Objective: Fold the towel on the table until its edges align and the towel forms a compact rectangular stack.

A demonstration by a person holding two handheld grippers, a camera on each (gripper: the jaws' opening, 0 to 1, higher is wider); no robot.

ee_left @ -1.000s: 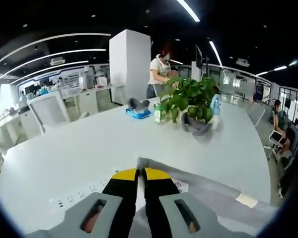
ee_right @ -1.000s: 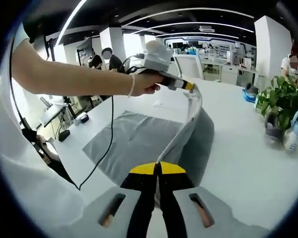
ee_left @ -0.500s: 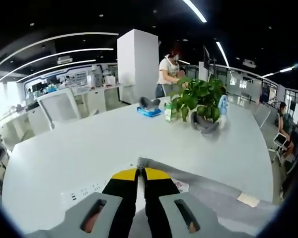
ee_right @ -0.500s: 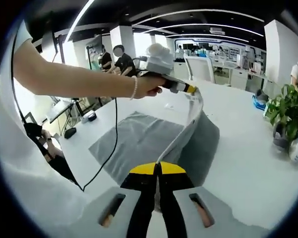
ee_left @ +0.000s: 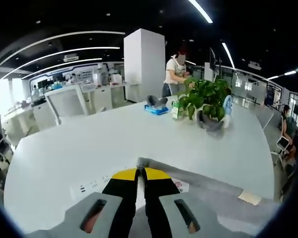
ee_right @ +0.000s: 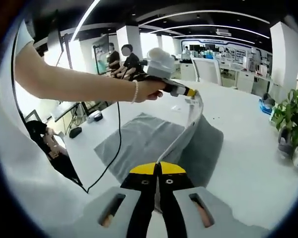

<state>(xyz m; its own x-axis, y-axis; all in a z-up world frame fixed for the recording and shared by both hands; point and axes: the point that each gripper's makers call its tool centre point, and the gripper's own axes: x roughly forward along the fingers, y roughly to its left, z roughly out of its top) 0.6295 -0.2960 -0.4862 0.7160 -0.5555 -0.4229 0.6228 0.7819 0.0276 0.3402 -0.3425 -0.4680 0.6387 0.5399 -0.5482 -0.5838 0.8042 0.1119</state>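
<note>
Grey towel (ee_right: 149,141) edge stretched between right tool (ee_right: 158,168) and left tool (ee_right: 191,92), both clamped

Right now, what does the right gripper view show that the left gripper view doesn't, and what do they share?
Right gripper view: the person's arm and hand holding the left gripper above the table, the towel's flat spread with its lifted edge strung between both grippers, and a black cable hanging from the left gripper.

Left gripper view: a power strip, a small carton, a blue tray and a standing person beyond the table.

Both: the white table, the potted plant, and shut jaws pinching the towel.
</note>
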